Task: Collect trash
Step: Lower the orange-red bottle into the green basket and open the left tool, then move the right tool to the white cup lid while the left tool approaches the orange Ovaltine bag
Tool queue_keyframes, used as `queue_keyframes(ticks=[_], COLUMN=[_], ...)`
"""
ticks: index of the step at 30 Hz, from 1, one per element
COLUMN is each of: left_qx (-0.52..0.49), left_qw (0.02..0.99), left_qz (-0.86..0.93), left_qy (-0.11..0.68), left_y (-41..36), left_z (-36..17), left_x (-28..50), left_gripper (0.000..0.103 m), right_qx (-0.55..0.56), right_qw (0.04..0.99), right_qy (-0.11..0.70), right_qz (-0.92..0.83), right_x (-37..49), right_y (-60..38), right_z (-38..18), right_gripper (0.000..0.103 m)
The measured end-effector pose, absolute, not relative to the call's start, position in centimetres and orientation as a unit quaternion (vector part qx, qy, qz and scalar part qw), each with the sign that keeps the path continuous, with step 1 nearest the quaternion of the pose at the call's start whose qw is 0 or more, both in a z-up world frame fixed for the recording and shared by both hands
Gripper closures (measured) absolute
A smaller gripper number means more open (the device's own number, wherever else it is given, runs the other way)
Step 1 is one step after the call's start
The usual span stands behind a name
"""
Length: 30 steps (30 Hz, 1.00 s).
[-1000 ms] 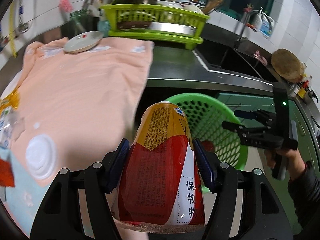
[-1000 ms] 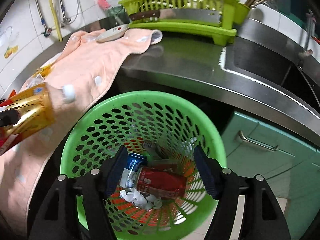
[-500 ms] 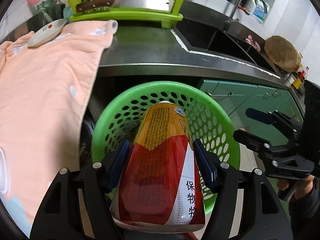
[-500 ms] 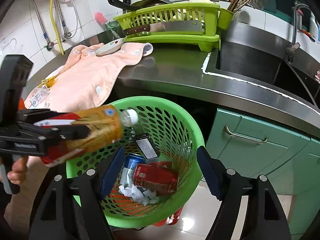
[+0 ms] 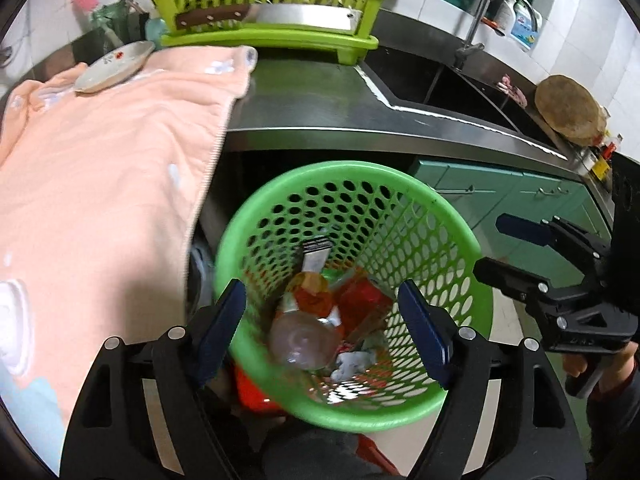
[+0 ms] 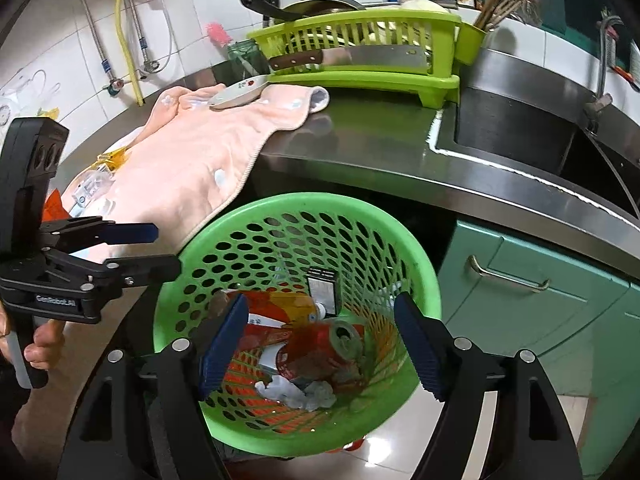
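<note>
1. Towel (image 5: 104,160): peach cloth spread over the left of the counter (image 5: 312,108), its edge hanging past the counter's front. A small plate (image 5: 116,65) rests on its far end.
2. Wrappers (image 6: 92,184): clear and yellow litter at the towel's left edge, seen in the right wrist view.
3. Left gripper (image 5: 322,326): released; its jaws have just been opening and stand wide above the basket (image 5: 460,232), pads touching nothing. In the right wrist view it (image 6: 160,250) sits at the basket's left rim.
4. Bottle (image 5: 306,324): red and yellow label, blurred, base toward the lens, inside the basket between and below the left pads, free of them. From the right it (image 6: 276,314) lies against the basket's left wall, cap near a dark packet (image 6: 322,288).
5. Basket: green, perforated, on the floor just in front of the counter. It also holds a red can (image 6: 320,348) and crumpled paper (image 6: 296,394).
6. Right gripper (image 6: 320,344): released, jaws apart over the basket, nothing between the pads. In the left wrist view it (image 5: 496,248) is at the basket's right, held by a hand (image 5: 592,364).
7. Rack (image 5: 264,4): lime dish rack at the counter's rear, a cleaver (image 6: 352,58) along its front.
8. Sink (image 6: 516,136): sunk into the counter's right; green cabinets (image 6: 532,280) below.
</note>
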<state>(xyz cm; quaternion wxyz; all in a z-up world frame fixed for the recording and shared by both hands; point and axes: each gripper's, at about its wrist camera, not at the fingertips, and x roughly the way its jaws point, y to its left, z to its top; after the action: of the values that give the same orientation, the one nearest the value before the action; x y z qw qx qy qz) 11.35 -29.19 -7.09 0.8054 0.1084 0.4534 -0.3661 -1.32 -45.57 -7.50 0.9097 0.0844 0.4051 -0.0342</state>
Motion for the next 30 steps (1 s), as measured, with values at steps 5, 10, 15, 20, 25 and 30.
queue_keyframes(ticks=[5,10,15,20,25,30], left_qx=[0.103,0.085,0.069,0.054,0.043,0.041], left_qw=[0.822,0.839,0.857,0.872,0.889,0.907], left_qz=[-0.347,-0.319,-0.281,-0.241,-0.196,-0.141], left_qy=[0.440,0.433,0.427,0.422,0.412,0.396], left_y=[-26.1,-22.2,-17.5,-12.9,-8.2,-3.7], left_z=[-5.7,-4.5,-3.7,-3.0,-2.2,-1.4], left_x=[10.9,10.9,11.3,11.9,12.2,12.3], left_gripper=[0.025,0.025,0.025,0.025,0.025,0.025], right_qx=[0.074,0.064,0.053,0.038,0.024,0.009], right_qw=[0.912,0.914,0.914,0.911,0.906,0.900], right_qy=[0.402,0.400,0.401,0.404,0.408,0.411], right_qz=[-0.019,0.003,0.036,0.073,0.110,0.145], right_x=[-0.6,0.4,2.1,4.3,6.2,8.0], right_y=[-44.0,-41.7,-38.7,-35.0,-31.1,-27.2], right_z=[-6.9,-6.4,-6.0,-5.9,-6.1,-6.2], right_gripper=[0.028,0.028,0.028,0.028,0.028,0.028])
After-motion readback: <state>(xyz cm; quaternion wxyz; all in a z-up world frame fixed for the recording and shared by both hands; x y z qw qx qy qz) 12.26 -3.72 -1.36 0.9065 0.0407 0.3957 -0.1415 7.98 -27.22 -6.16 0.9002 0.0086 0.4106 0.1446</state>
